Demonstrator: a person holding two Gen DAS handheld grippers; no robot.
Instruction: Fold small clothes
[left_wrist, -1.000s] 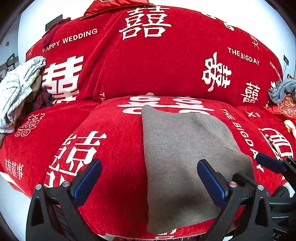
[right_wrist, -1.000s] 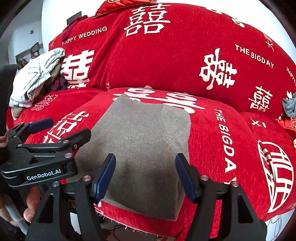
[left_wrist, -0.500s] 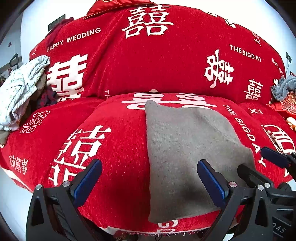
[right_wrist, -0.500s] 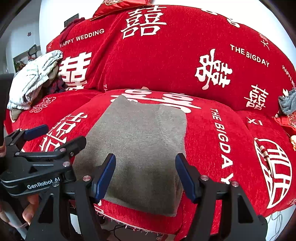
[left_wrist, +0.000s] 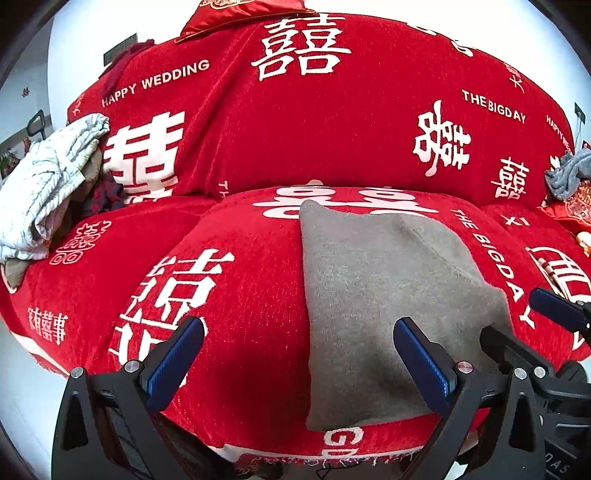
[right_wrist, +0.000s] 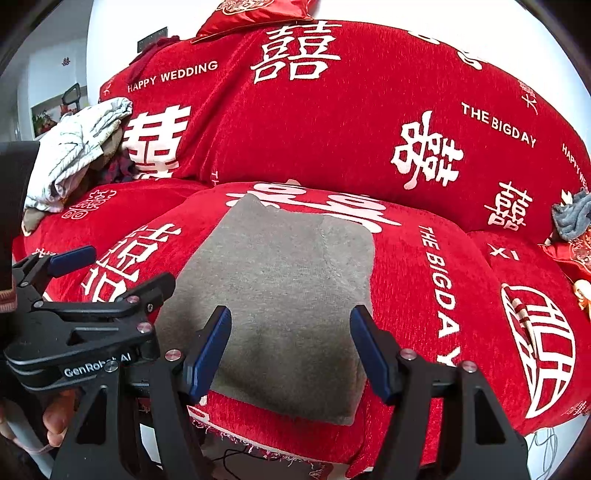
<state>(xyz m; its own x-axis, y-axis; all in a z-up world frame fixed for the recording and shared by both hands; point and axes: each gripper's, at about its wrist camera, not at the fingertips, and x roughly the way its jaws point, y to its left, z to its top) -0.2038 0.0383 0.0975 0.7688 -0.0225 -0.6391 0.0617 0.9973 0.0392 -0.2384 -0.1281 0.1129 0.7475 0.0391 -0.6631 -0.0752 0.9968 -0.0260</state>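
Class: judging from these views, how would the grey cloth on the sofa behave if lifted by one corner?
The grey cloth lies flat and follows the cushion's curve, so it would probably droop limply. It looks thin and knitted, so likely light, and unlikely to slide on the sofa cover.

A sofa (right_wrist: 295, 122) under a red wedding-print cover carries a folded grey garment (right_wrist: 288, 295) flat on its middle cushion, crumpled pale clothes (left_wrist: 48, 184) heaped at one end (grey cloth (left_wrist: 569, 173) at the other).

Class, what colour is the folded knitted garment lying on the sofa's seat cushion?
Plain grey; the folded knitted garment shows best in the right wrist view.
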